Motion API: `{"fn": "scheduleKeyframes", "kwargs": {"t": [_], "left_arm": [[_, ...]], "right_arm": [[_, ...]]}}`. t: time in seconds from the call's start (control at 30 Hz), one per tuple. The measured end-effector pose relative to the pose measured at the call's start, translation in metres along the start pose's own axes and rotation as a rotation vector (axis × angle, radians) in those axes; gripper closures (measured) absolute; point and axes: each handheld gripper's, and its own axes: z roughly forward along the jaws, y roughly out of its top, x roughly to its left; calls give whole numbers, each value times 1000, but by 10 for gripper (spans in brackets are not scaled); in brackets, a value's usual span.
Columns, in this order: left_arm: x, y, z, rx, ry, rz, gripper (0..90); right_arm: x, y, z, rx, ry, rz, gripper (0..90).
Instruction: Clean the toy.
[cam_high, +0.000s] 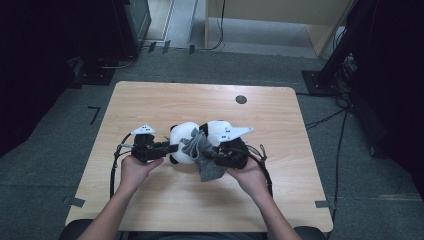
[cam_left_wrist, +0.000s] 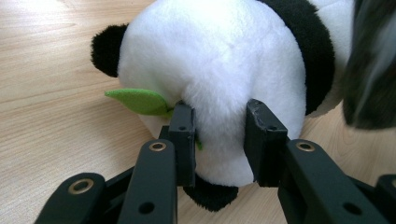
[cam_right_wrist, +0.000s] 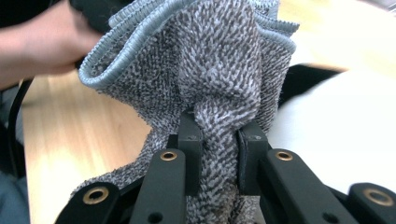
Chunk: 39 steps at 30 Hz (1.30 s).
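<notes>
A black-and-white plush panda (cam_high: 186, 142) lies on the wooden table (cam_high: 150, 100) near its middle. My left gripper (cam_high: 167, 148) is shut on the panda's white body (cam_left_wrist: 219, 93), the pads squeezing the plush; a green felt leaf (cam_left_wrist: 137, 100) pokes out beside the left jaw. A grey knitted cloth (cam_high: 202, 155) with a lighter hem is bunched up against the panda. My right gripper (cam_high: 212, 152) is shut on a fold of this cloth (cam_right_wrist: 210, 70), which rises crumpled above the jaws. The panda's white side (cam_right_wrist: 336, 126) shows blurred behind the cloth.
A small dark round hole (cam_high: 241, 99) sits in the table near its far edge. Cables (cam_high: 116, 165) trail from both grippers over the tabletop. Beyond the table the floor holds black stands (cam_high: 335, 60) and a wooden panel (cam_high: 280, 12).
</notes>
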Motion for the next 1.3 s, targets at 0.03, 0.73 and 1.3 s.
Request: {"fn": "scheduleKeyframes", "kwargs": {"t": [0.03, 0.73, 1.3], "left_arm": [[0, 0, 0, 0, -1, 0, 669], [0, 0, 0, -9, -2, 16, 649], [10, -4, 13, -5, -72, 98, 276]], "right_arm": [[-4, 2, -5, -12, -11, -1, 768], [-66, -7, -24, -16, -153, 123, 762], [-80, -18, -16, -25, -152, 143, 768]]}}
